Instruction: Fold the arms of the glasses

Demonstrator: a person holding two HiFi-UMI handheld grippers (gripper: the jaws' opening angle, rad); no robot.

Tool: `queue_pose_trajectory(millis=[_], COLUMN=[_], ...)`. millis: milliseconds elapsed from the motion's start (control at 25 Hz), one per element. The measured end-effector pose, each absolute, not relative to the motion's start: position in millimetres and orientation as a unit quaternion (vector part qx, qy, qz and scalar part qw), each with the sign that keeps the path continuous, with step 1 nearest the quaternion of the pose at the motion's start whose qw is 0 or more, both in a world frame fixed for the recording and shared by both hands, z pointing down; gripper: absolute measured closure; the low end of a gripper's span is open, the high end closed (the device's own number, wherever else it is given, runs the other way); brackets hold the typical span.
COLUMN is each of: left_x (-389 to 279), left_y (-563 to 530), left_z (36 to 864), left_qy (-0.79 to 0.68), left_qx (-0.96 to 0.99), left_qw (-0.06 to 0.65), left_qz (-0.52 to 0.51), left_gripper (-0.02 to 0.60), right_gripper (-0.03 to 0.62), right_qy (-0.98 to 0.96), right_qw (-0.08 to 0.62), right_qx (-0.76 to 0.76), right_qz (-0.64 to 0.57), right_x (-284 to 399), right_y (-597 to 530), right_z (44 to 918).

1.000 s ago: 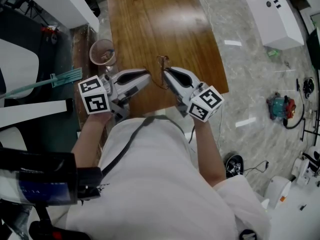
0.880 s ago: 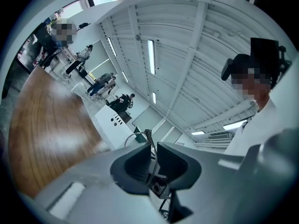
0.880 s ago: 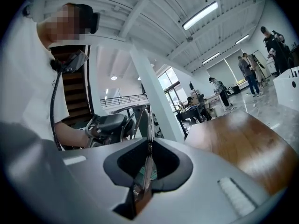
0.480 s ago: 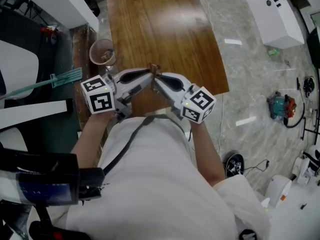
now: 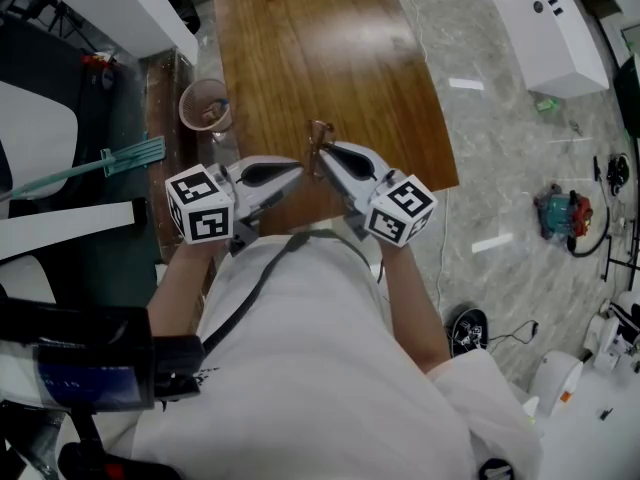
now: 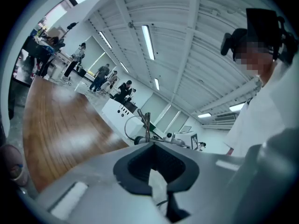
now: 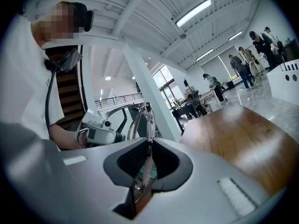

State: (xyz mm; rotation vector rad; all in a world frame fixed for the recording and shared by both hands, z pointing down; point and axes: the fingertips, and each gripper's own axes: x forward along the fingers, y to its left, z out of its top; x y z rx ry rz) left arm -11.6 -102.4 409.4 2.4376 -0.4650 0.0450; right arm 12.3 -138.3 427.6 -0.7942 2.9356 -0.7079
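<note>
Glasses (image 5: 319, 140): held in the air over the near bench (image 5: 300, 48) edge, free for folding.
Right claw (image 7: 149, 146): clamped on the glasses, steadying them.
Left claw (image 6: 150, 143): just closed, tips beside an arm; nothing seen between its pads.

1. No words, brand names or numbers can be read in any of the views.
2. Black-and-white square code patterns are carried on the cube (image 5: 203, 206) of the left gripper (image 5: 296, 170) and on the cube (image 5: 400, 208) of the right gripper (image 5: 325, 156). No letters or digits can be made out in them.
</note>
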Motion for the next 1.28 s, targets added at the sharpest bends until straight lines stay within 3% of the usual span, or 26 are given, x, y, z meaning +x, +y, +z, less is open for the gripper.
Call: queue_pose_trajectory(millis=[1000, 1120, 1280], left_x=[-21, -38, -65], left_y=[-115, -125, -132], left_z=[439, 451, 477], left_qy=[-0.219, -0.27, -0.325], left_qx=[0.91, 0.898, 0.877], left_qw=[0.351, 0.346, 0.353], left_qz=[0.016, 0.021, 0.036], left_gripper=[0.575, 0.577, 0.577], right_gripper=[0.556, 0.556, 0.556], right_qy=[0.94, 0.936, 0.918], right_qw=[-0.05, -0.089, -0.239], right_qx=[-0.252, -0.265, -0.289], right_qz=[-0.226, -0.212, -0.132], right_x=[7, 10, 10], right_y=[-146, -156, -171], right_z=[453, 467, 521])
